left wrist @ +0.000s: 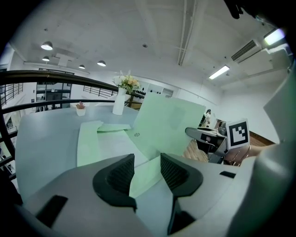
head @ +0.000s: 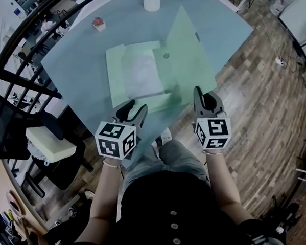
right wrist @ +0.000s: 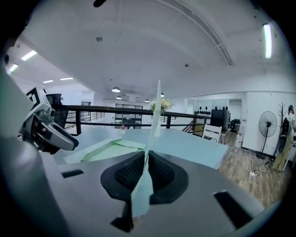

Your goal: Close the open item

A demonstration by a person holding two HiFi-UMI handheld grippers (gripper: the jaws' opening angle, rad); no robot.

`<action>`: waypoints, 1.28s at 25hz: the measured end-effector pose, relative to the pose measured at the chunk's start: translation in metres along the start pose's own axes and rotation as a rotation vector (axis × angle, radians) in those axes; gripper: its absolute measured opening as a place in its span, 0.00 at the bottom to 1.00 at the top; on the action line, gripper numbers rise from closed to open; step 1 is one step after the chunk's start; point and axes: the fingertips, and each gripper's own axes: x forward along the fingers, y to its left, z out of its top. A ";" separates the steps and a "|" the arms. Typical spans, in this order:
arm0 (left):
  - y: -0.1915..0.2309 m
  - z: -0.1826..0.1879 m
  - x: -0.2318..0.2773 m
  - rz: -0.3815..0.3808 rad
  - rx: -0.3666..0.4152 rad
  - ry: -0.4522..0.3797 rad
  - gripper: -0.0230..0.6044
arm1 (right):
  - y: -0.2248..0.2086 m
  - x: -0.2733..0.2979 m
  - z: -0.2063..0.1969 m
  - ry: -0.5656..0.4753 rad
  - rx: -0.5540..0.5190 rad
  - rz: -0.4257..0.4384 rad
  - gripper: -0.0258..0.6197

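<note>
Lying open on the table (head: pixel 74 64), the folder (head: pixel 140 72) sits just ahead of both fingertips. Its big cover (head: pixel 189 60) stands raised, edge clenched between the right gripper (right wrist: pixel 147 162) pads, likely to swing it over and shut. The near flap (head: pixel 154 100) runs between the left gripper (left wrist: pixel 147 169) jaws, which are apart with no squeeze seen; probably guiding it in first.

The left tongs (left wrist: pixel 147 162) stand apart, a pale green flap (left wrist: pixel 147 181) lying between them. Beyond, the open green folder (left wrist: pixel 95 141) rests on the grey surface (left wrist: pixel 44 134), its big cover (left wrist: pixel 166 120) raised beside the right tongs (left wrist: pixel 190 133).
</note>
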 end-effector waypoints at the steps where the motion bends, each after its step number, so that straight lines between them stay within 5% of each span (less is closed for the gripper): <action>1: 0.001 0.001 -0.002 0.001 0.002 -0.003 0.32 | 0.003 0.000 0.001 0.001 -0.018 0.002 0.08; 13: 0.017 0.016 -0.021 0.013 0.008 -0.034 0.32 | 0.057 0.006 0.016 0.018 -0.274 0.064 0.09; 27: 0.040 0.027 -0.041 -0.024 -0.079 -0.090 0.32 | 0.106 0.018 0.013 0.029 -0.376 0.137 0.09; 32: 0.043 0.025 -0.046 -0.039 -0.051 -0.091 0.28 | 0.118 0.020 0.007 0.041 -0.405 0.143 0.09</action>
